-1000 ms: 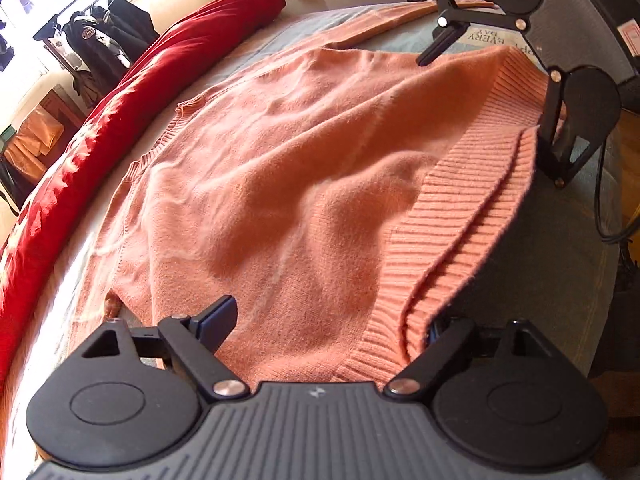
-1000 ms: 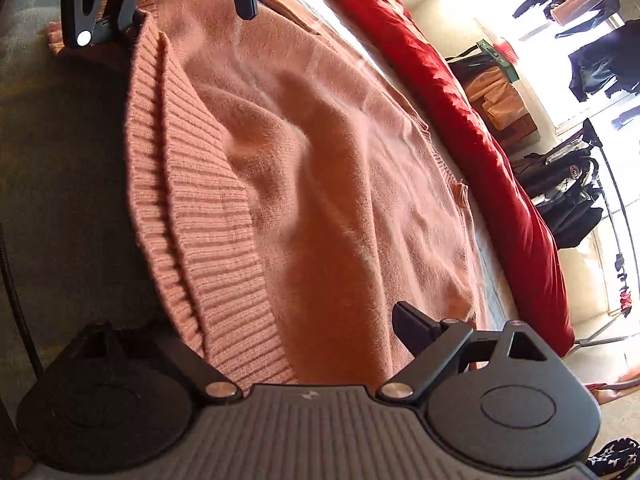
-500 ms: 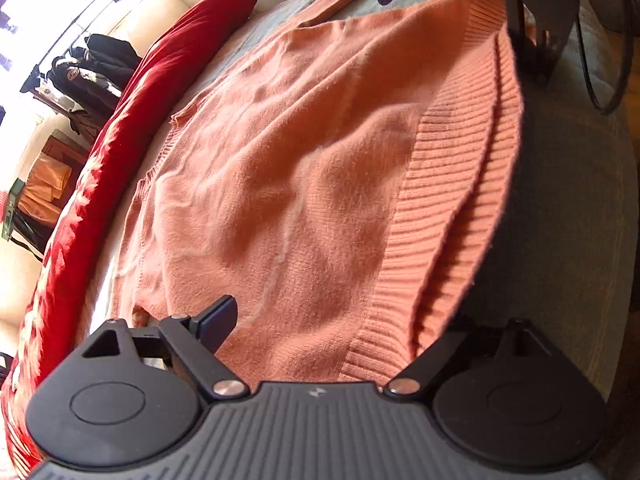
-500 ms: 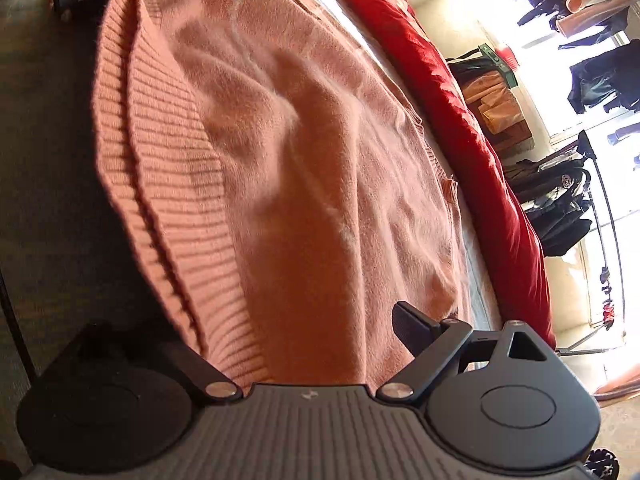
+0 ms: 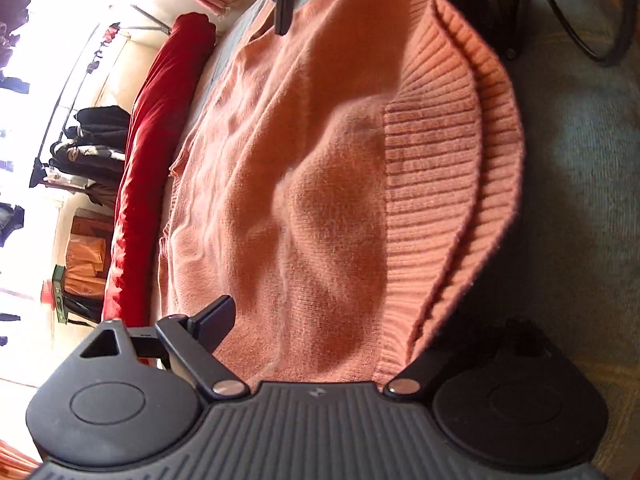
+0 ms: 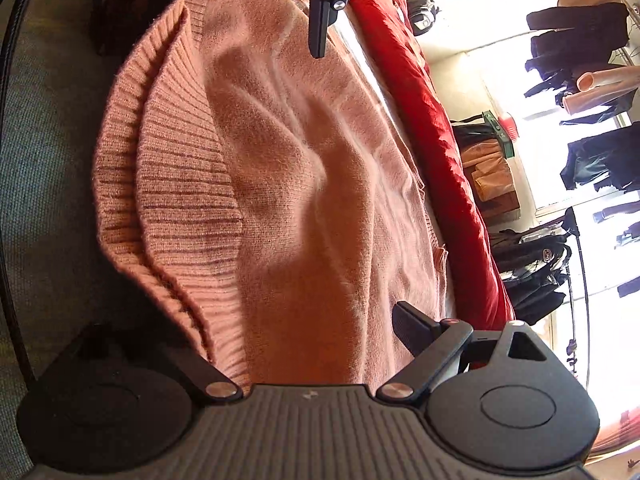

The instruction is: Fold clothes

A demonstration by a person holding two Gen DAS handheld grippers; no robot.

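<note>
A salmon-pink knitted sweater [image 5: 312, 160] [image 6: 300, 160] lies spread on the bed. Its doubled ribbed hem [image 5: 432, 184] [image 6: 180, 200] bows out over the grey-blue cover. My left gripper [image 5: 328, 320] sits at one hem corner. Its jaws are opening wide, one finger [image 5: 216, 320] lies over the knit, and the other is hidden under the hem. My right gripper [image 6: 288, 316] stands open at the other hem corner. One of its fingers [image 6: 412, 328] is above the cloth and the other is beneath the ribbing. Each gripper shows at the top of the other's view.
The grey-blue bed cover [image 5: 580, 160] [image 6: 48, 140] runs along the hem side. A rolled red blanket [image 5: 156, 140] [image 6: 432, 120] lines the far edge of the sweater. Beyond it stand a rack of dark clothes [image 6: 592, 60] and a bright window. A black cable [image 5: 580, 40] loops nearby.
Both grippers have rolled and sunk toward the bed. The hem that stretched nearly straight between them now sags in a wide curve onto the cover.
</note>
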